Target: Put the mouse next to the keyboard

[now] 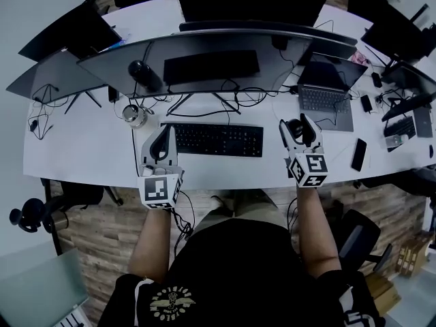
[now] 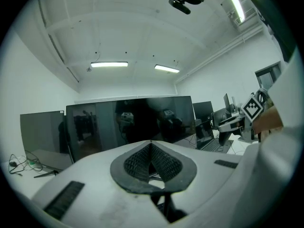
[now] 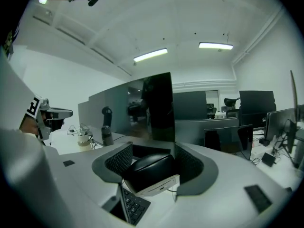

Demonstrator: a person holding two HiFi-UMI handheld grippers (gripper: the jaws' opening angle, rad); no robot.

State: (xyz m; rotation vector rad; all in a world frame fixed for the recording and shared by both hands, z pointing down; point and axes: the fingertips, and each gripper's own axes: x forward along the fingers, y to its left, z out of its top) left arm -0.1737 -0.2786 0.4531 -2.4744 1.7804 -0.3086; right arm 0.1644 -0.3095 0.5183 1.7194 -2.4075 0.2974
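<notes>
A black keyboard (image 1: 212,139) lies on the white desk (image 1: 82,155) in front of me. My right gripper (image 1: 298,127) hovers just right of the keyboard, shut on a black mouse (image 3: 151,171) with a pale underside. In the right gripper view the mouse sits between the ribbed pads (image 3: 118,162), and the keyboard's corner (image 3: 134,207) shows below it. My left gripper (image 1: 161,144) is at the keyboard's left end, its pads (image 2: 137,163) pressed together with nothing between them.
A wide curved monitor (image 1: 218,63) stands behind the keyboard with cables under it. A laptop (image 1: 328,94) sits to the right, a phone (image 1: 358,154) near the desk edge, and a metal cup (image 1: 134,115) to the left. More monitors (image 1: 51,73) flank the desk.
</notes>
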